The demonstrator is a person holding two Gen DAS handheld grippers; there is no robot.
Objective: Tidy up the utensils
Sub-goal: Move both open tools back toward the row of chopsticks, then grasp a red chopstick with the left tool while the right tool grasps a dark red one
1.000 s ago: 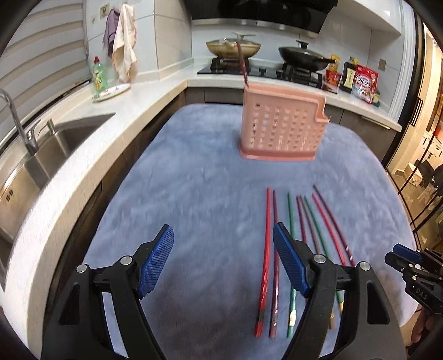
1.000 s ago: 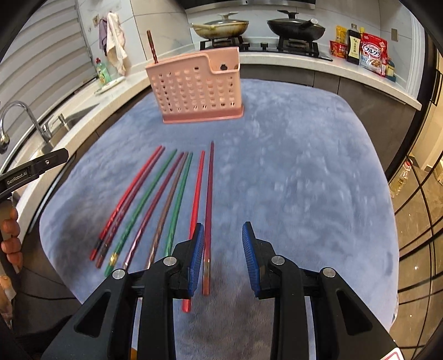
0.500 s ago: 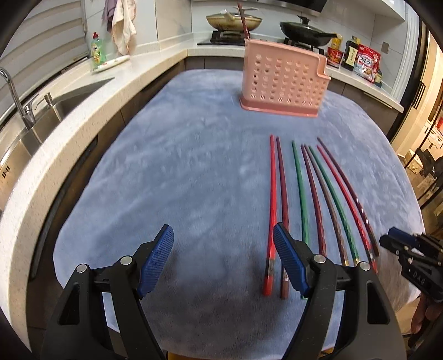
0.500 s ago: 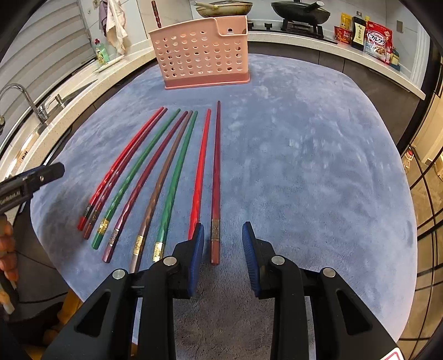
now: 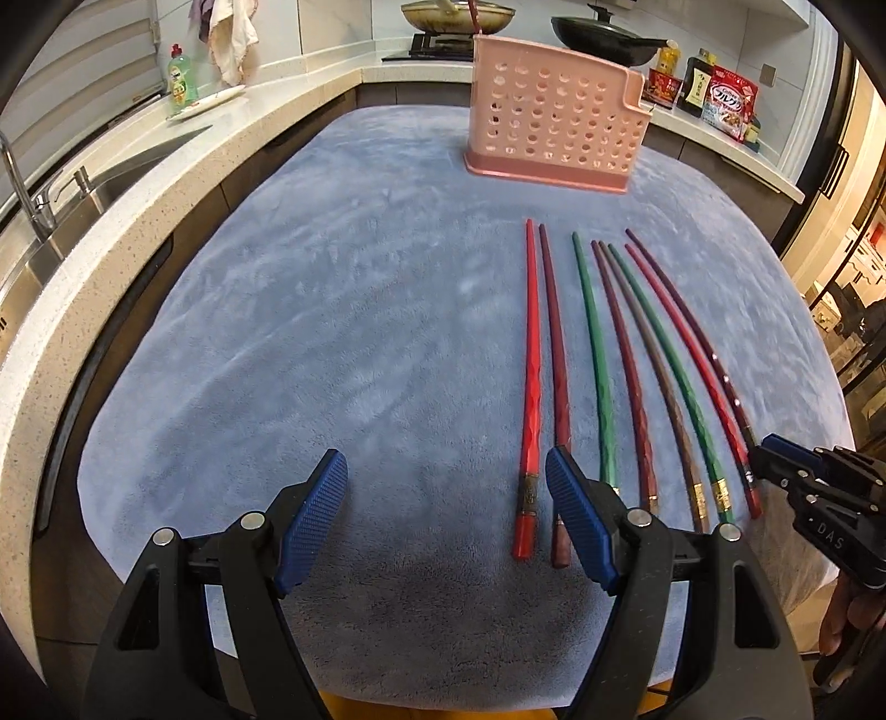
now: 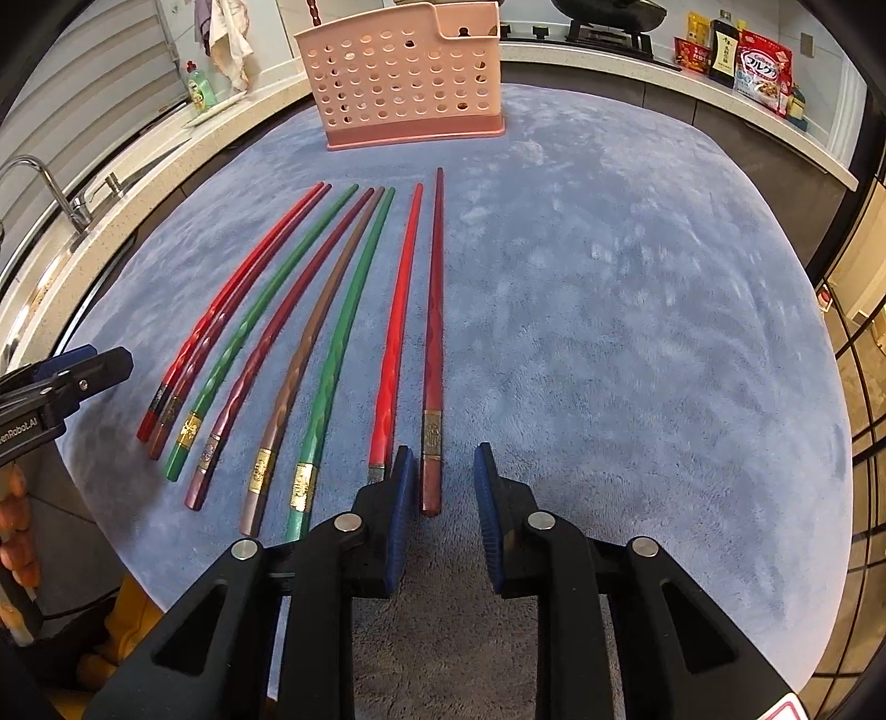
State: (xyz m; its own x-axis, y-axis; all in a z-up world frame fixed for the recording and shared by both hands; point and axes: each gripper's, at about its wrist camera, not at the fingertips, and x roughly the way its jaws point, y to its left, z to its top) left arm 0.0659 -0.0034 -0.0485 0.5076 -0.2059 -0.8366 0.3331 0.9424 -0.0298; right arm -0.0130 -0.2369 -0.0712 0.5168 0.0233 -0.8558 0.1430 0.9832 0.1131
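Right wrist view shows the right claw (image 6: 440,487) low over a desk covered with a fuzzy blue cloth (image 6: 609,310). Its blue pads are closing. The thick end of a dark red chopstick (image 6: 433,354) lies between them, but the pads do not press on it yet. Just to the left of it lies a bright red chopstick (image 6: 397,310), and its end goes behind the left pad. More chopsticks lie side by side further left: green, brown, dark red, green and two red ones at the far end. All their thin tips point to a pink basket with holes (image 6: 404,77), which stands upright at the far side of the cloth. One dark red chopstick (image 6: 314,10) sticks up out of the basket.

Left wrist view shows the left claw (image 5: 446,515) wide open with nothing in it. It hangs over bare cloth, just left of the row of chopsticks. A sink (image 5: 50,221) sits in the counter on the left, with a green soap bottle (image 5: 181,77) behind it.
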